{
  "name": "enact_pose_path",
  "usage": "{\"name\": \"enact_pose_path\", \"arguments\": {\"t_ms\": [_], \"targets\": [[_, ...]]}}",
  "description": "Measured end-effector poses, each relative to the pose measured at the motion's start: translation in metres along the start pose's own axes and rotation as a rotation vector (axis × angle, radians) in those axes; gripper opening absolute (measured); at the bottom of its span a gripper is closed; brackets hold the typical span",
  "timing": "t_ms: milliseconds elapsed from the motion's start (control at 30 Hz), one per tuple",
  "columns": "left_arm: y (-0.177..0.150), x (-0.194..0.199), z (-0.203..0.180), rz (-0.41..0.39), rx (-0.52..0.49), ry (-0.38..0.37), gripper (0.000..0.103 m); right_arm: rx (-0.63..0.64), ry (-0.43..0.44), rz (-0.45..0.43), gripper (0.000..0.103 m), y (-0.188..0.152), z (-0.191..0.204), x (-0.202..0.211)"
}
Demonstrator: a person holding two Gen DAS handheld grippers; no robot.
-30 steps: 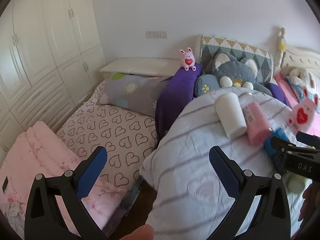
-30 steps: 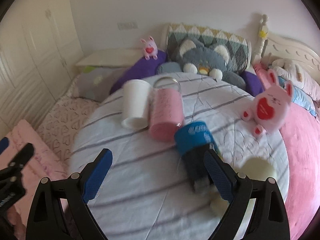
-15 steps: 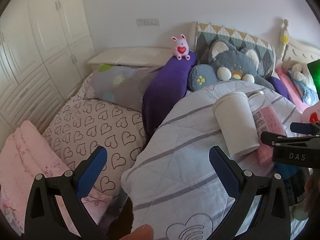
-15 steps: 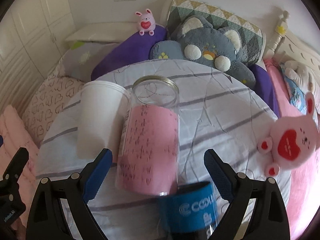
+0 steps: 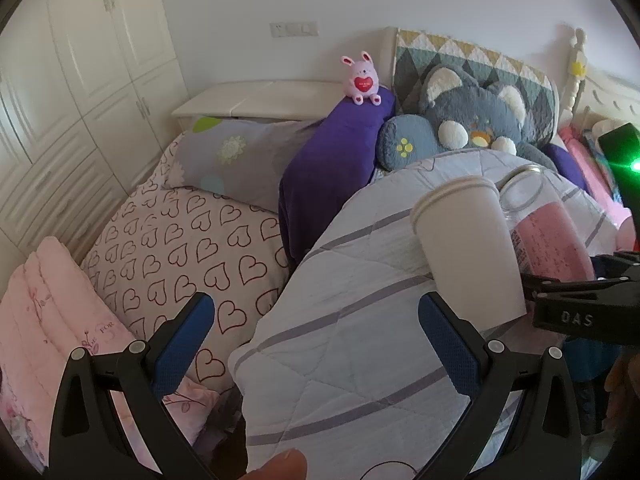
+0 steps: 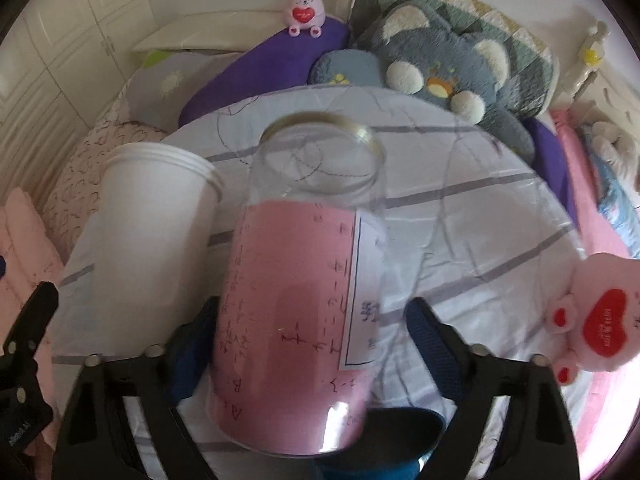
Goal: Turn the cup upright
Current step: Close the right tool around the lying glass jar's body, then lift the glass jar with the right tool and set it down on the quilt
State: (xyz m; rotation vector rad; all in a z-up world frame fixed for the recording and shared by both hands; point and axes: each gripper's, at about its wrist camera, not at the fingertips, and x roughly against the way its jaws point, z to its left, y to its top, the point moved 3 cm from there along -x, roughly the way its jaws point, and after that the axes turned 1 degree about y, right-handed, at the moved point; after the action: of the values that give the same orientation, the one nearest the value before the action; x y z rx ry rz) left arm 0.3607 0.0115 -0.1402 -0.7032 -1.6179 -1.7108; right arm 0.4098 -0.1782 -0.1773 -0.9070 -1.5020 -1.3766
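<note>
My right gripper [image 6: 310,344] has its jaws open around the pink jar [image 6: 296,320], lying mid-frame beside the white cup [image 6: 148,240] at left. I'd close squarely on the middle, then tilt slowly. Left gripper [image 5: 316,328] hangs open, empty.

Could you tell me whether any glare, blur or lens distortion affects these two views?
Left wrist view: sharp, but a green lens flare sits at the right edge, and fisheye curvature bends the wardrobe doors. Right wrist view: softer, the pink-labelled clear cup slightly blurred so close, a small highlight near its base; the bed's far edge bows strongly.
</note>
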Motion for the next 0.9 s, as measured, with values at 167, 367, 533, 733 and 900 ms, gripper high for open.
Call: {"name": "enact_pose_path", "arguments": {"t_ms": [167, 367, 533, 733, 900], "targets": [[-0.002, 0.003, -0.002, 0.004, -0.008, 0.0, 0.103, -0.029, 0.044, -0.031, 0.071, 0.0, -0.004, 0.008], [-0.002, 0.014, -0.001, -0.004, -0.015, 0.007, 0.103, -0.06, 0.073, -0.073, 0.071, -0.002, -0.007, 0.021], [-0.005, 0.034, 0.002, -0.021, -0.015, 0.019, 0.103, -0.073, 0.092, -0.111, 0.07, -0.011, -0.005, 0.041], [-0.012, 0.065, 0.007, -0.058, -0.02, 0.029, 0.103, -0.083, 0.123, -0.151, 0.07, -0.025, -0.003, 0.067], [-0.022, 0.095, 0.012, -0.08, -0.023, 0.033, 0.103, -0.085, 0.15, -0.2, 0.07, -0.037, -0.003, 0.092]]}}
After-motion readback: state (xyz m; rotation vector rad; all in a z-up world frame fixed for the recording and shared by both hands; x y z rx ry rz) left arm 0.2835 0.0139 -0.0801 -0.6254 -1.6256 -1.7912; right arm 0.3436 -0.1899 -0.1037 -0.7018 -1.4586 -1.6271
